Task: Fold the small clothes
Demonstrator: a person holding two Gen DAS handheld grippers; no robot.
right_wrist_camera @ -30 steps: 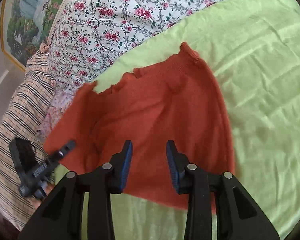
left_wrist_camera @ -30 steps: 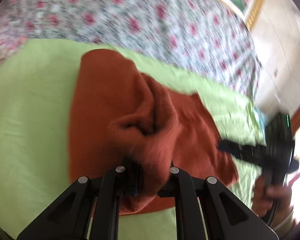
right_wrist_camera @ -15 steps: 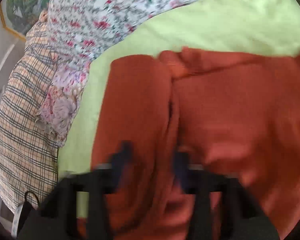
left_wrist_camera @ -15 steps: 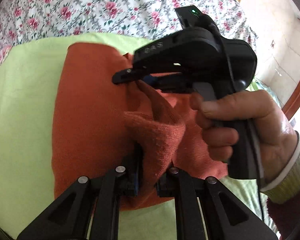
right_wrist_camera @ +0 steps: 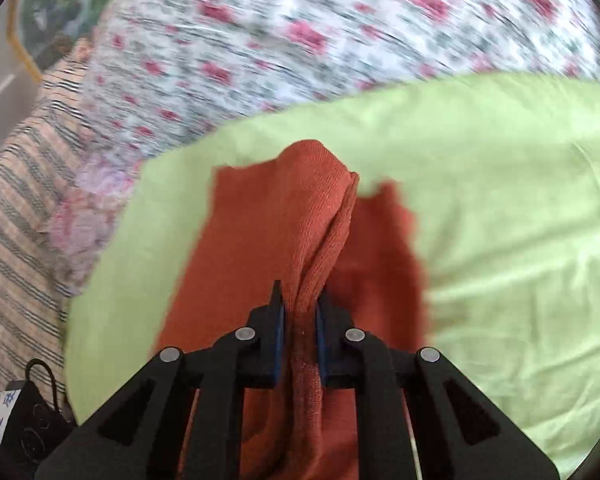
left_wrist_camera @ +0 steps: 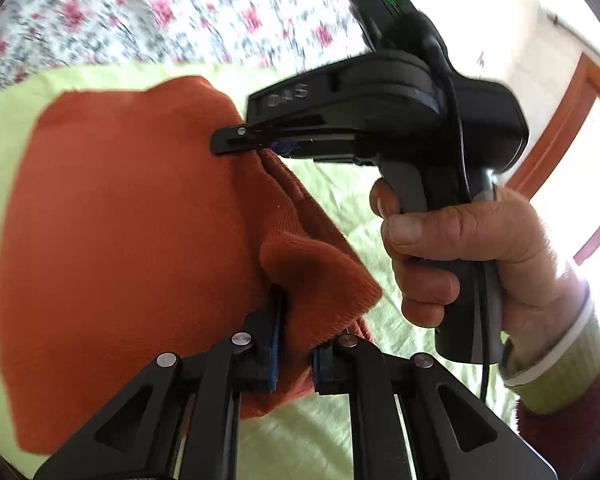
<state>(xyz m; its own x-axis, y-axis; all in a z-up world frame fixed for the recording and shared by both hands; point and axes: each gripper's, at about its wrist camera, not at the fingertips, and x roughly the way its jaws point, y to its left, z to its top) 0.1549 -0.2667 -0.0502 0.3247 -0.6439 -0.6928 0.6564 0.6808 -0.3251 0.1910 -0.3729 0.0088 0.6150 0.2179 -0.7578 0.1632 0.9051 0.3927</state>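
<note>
Left wrist: hand (right's)

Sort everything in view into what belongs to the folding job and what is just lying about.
Belongs to the job:
- orange knit garment
- left gripper, shut on it
- right gripper, shut on it
- green sheet under it

Just lying about:
- floral bedding
- striped cloth
- framed picture

Floral bedspread motion-blurred throughout.
</note>
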